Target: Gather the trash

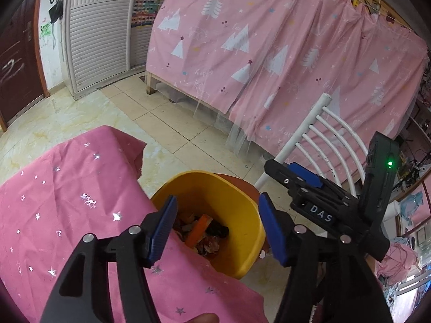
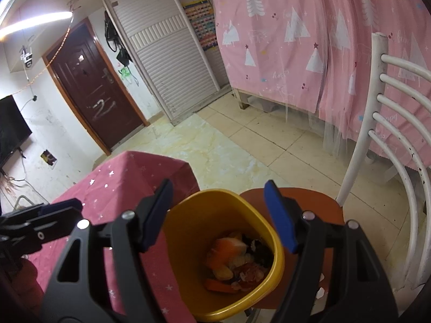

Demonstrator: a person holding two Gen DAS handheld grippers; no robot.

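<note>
While both grippers hang above it, the yellow plastic trash bin (image 1: 242, 245) stands on the round reddish-brown seat (image 2: 312, 199) of a white metal chair (image 2: 377, 123), just beside the edge of the counter covered by a pink cloth with silver stars (image 1: 67, 202). Inside the bin lies a heap of trash (image 2: 237, 266): orange peel-like pieces, crumpled reddish wrappers and some dark scraps, seen at the bottom in both wrist views. A few pale scraps (image 2: 320, 292) lie on the chair seat next to the bin's outer wall.

From its own camera, the left gripper (image 1: 215, 231) has its blue pads spread apart with nothing between them; the bin's opening and the trash show through the gap, and the left pad sits over the cloth edge. A fingertip (image 1: 202, 317) of the person shows at the bottom rim of that view. To its right, the right gripper (image 1: 301, 180) reaches in from the side with its black body, a label reading "DAS" and a green light.

In the right wrist view, the right gripper is likewise spread wide and empty, framing the bin's rim from above. The left gripper's black body shows at the left edge there, over the cloth.

Behind, a pink curtain with white tree shapes (image 1: 269, 53) hangs over a wooden bed frame, on a pale tiled floor (image 2: 242, 140).
</note>
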